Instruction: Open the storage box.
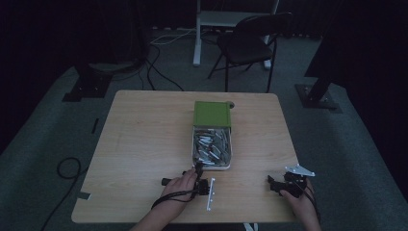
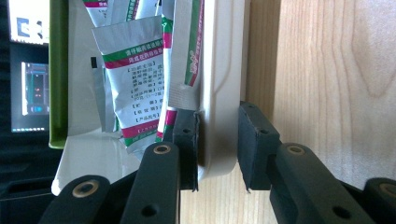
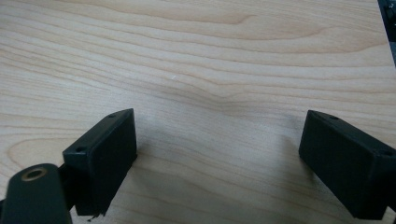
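Left gripper [image 2: 218, 144] straddling the white tray's [image 2: 219, 70] near wall – contact unclear, sachets [image 2: 133, 79] (print illegible) inside, green lid [image 1: 212, 114] behind, right gripper [image 3: 217, 163] spread wide beside it.

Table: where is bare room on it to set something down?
The table is bare left of the tray and right of it, up to both side edges. The near edge is crowded: the left gripper straddles the tray's wall, and the right gripper rests at the near right corner.
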Motion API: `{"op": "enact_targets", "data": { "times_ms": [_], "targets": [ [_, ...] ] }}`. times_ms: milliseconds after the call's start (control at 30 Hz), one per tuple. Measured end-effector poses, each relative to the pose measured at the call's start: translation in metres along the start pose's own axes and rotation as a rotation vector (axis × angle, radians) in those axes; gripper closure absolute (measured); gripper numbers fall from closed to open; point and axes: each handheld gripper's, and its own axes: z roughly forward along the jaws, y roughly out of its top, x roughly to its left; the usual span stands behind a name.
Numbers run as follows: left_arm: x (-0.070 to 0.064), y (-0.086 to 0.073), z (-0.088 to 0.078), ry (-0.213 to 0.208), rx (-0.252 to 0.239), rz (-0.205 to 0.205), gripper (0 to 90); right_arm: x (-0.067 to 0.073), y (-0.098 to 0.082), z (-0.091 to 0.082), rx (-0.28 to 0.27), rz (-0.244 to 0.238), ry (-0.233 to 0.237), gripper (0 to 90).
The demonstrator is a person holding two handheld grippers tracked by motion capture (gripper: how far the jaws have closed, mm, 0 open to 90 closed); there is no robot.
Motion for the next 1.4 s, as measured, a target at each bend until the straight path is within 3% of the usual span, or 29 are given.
{"op": "enact_targets", "data": {
  "times_ms": [100, 233, 367, 467, 567, 600, 667, 800, 933, 1233, 1400],
  "targets": [
    [-0.002, -0.001, 0.000, 0.009, -0.009, -0.018, 71.2, 0.000, 0.000, 0.000, 0.000, 0.000, 0.000, 10.8],
    [0.003, -0.002, -0.004, -0.012, -0.013, -0.037, 67.3, 0.000, 0.000, 0.000, 0.000, 0.000, 0.000, 10.8],
    [0.007, -0.004, -0.008, -0.034, -0.040, -0.083, 63.2, 0.000, 0.000, 0.000, 0.000, 0.000, 0.000, 10.8],
    [0.009, -0.006, -0.014, -0.084, -0.094, -0.154, 63.1, 0.000, 0.000, 0.000, 0.000, 0.000, 0.000, 10.8],
    [0.009, -0.007, -0.016, -0.075, -0.110, -0.148, 60.7, 0.000, 0.000, 0.000, 0.000, 0.000, 0.000, 10.8],
    [0.010, -0.009, -0.018, -0.102, -0.128, -0.194, 60.7, 0.000, 0.000, 0.000, 0.000, 0.000, 0.000, 10.8],
    [0.011, -0.013, -0.019, -0.113, -0.127, -0.201, 60.7, 0.000, 0.000, 0.000, 0.000, 0.000, 0.000, 10.8],
    [0.017, -0.019, -0.024, -0.153, -0.153, -0.286, 60.7, 0.000, 0.000, 0.000, 0.000, 0.001, 0.000, 10.8],
    [0.022, -0.025, -0.029, -0.167, -0.193, -0.360, 60.7, 0.000, 0.000, 0.000, 0.000, 0.000, 0.000, 10.8],
    [0.032, -0.041, -0.036, -0.192, -0.257, -0.470, 58.0, 0.000, 0.000, 0.000, 0.000, 0.000, 0.000, 10.8],
    [0.034, -0.055, -0.036, -0.179, -0.233, -0.512, 57.9, 0.000, 0.000, 0.000, 0.000, 0.001, 0.000, 10.8]
  ]
}}
